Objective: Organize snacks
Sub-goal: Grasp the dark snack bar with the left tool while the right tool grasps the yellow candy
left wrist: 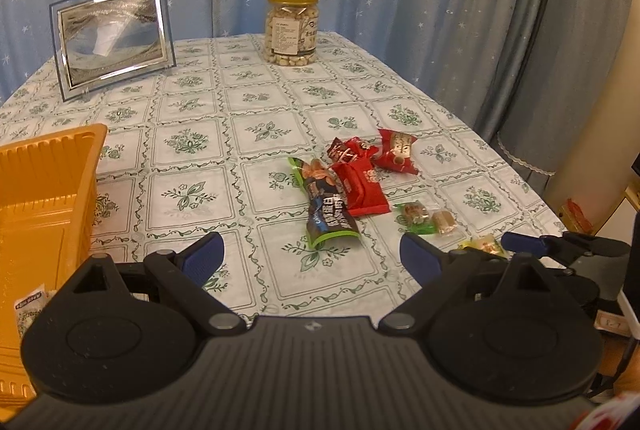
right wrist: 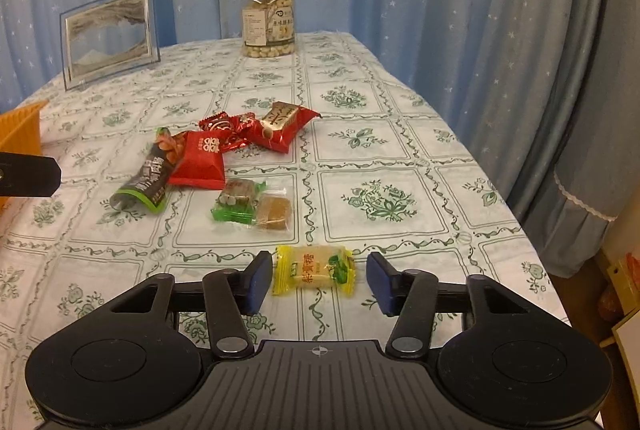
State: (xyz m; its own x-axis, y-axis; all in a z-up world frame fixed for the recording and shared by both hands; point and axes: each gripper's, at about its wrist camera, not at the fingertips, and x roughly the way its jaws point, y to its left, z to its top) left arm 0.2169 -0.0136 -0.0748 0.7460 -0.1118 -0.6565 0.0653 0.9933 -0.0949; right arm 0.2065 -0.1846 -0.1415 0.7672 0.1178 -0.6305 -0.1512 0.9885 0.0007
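Note:
A yellow wrapped candy (right wrist: pixel 314 270) lies flat on the tablecloth between the pads of my right gripper (right wrist: pixel 319 266), with a small gap on each side, so the gripper is open around it. My left gripper (left wrist: pixel 310 250) hangs wide open over the cloth, just short of a green-and-black nut packet (left wrist: pixel 326 206). Beyond that packet lie a red packet (left wrist: pixel 362 190), two red candies (left wrist: pixel 398 150) and two clear-wrapped sweets (left wrist: pixel 416 216). The orange tray (left wrist: pixel 44 190) stands to the left of the left gripper, with a white packet (left wrist: pixel 30 310) in it.
A jar of nuts (left wrist: pixel 292 26) with a gold lid and a glass picture frame (left wrist: pixel 112 38) stand at the table's far end, in front of blue curtains. The table's right edge (right wrist: pixel 532 250) drops off close to the right gripper.

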